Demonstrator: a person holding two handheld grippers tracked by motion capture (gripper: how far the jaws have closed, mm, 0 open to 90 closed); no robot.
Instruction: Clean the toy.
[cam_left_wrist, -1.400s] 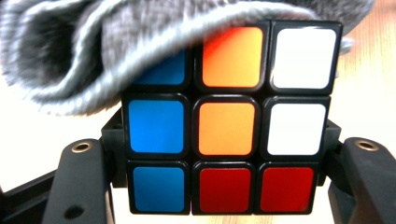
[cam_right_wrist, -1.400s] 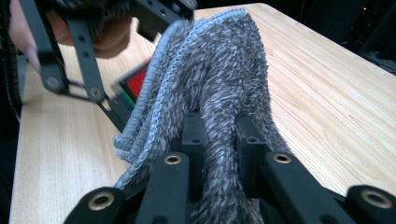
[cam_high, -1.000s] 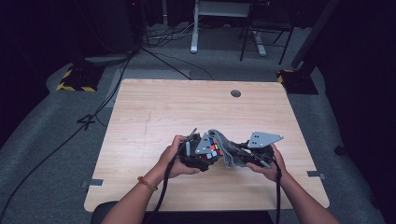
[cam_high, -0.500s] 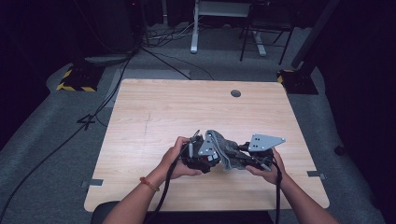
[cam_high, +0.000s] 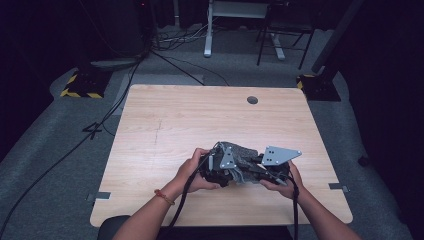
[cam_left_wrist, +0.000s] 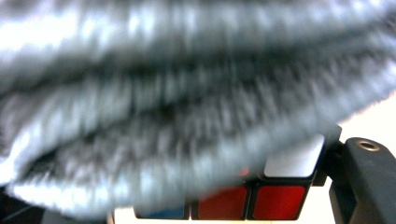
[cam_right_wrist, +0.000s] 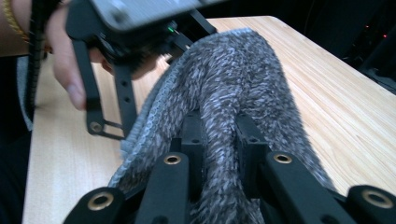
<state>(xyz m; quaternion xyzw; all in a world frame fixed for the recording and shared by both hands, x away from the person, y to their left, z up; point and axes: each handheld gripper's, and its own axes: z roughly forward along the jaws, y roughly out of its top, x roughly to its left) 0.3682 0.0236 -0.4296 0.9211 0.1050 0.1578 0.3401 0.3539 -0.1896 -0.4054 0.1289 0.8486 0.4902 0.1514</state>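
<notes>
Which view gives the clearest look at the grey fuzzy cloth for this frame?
The right gripper view: the grey fuzzy cloth is sharp, pinched between that gripper's jaws and stretching toward the left gripper. The left gripper view has it blurred, draped over a colour cube. The high view has it small between both hands.

At the lower middle of the high view, the grey fuzzy cloth (cam_high: 239, 156) now drapes over the puzzle cube (cam_left_wrist: 261, 198), hiding the coloured squares that showed between the two claws a second ago.
</notes>
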